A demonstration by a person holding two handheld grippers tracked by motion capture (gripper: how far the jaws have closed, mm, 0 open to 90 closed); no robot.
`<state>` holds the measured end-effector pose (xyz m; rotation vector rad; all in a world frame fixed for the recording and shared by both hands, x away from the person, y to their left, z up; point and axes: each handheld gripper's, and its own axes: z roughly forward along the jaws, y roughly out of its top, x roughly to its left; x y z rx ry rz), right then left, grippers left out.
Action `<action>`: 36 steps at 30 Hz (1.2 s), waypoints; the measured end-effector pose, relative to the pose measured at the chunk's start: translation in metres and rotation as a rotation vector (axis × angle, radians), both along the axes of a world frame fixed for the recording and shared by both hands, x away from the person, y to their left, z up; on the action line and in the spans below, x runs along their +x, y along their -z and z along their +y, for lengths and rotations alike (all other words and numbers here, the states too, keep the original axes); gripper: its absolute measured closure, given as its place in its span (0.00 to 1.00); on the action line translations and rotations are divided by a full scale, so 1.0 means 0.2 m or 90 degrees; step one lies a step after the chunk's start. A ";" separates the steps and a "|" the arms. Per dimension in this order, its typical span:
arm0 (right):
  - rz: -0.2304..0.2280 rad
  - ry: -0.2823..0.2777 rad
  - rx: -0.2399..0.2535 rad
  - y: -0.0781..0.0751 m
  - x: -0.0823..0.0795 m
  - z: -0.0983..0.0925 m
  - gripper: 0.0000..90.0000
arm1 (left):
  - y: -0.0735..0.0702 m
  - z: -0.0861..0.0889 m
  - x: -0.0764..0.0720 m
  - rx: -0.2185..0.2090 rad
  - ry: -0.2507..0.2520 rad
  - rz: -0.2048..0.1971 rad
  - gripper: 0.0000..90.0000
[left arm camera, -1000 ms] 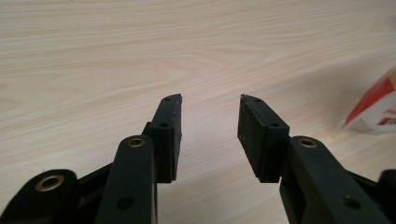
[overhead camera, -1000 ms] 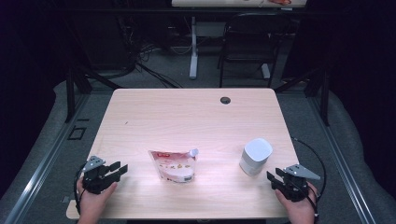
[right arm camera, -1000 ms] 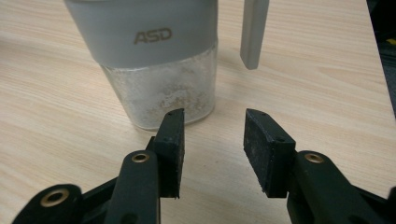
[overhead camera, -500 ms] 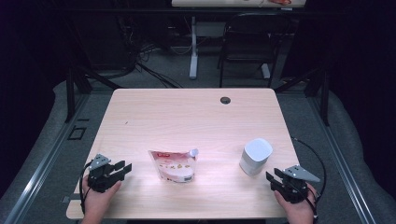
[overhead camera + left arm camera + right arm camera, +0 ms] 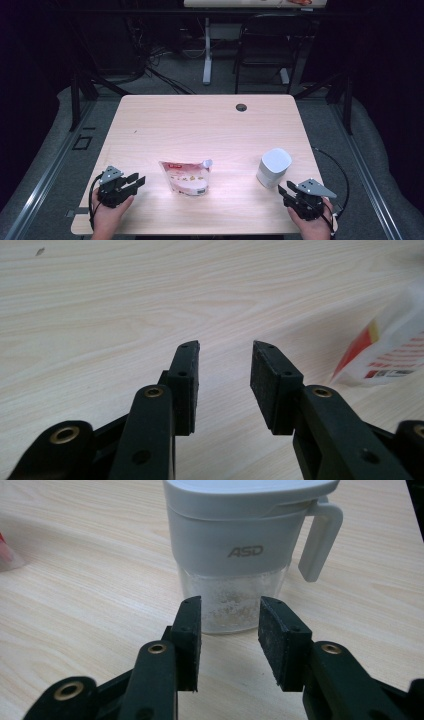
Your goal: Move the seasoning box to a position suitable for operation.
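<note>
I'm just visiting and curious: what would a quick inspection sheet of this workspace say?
Surface: pale wooden table, with a round hole near its far edge.
Job's things: spouted pouch lying flat; white lidded jug, upright.
Clutter: nothing seen.
Grippers: left gripper open, jaws just been closing, nothing between; right gripper open, jaws just been closing, short of the jug.
Cables: black cable trails off the right edge.
Surroundings: dark room, chair behind.

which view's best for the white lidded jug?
Right gripper view. The jug stands close ahead of the open right gripper, showing its white lid, ASD mark, side handle and clear base with pale residue. The high view gives the jug small from above, mostly lid, right of the pouch. The left gripper view takes in the pouch's edge.
</note>
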<state>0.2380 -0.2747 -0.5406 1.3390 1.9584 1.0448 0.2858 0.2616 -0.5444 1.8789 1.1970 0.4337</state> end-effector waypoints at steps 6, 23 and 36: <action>-0.018 0.003 0.020 -0.02 -0.02 0.02 0.69 | -0.02 -0.08 0.00 0.011 0.022 -0.008 0.73; -0.044 -0.065 -0.001 -0.05 0.06 0.21 0.74 | -0.05 -0.21 0.06 -0.022 0.035 -0.012 0.77; -0.044 -0.130 0.009 -0.04 0.16 0.41 0.75 | -0.04 -0.25 0.03 0.001 0.098 -0.021 0.82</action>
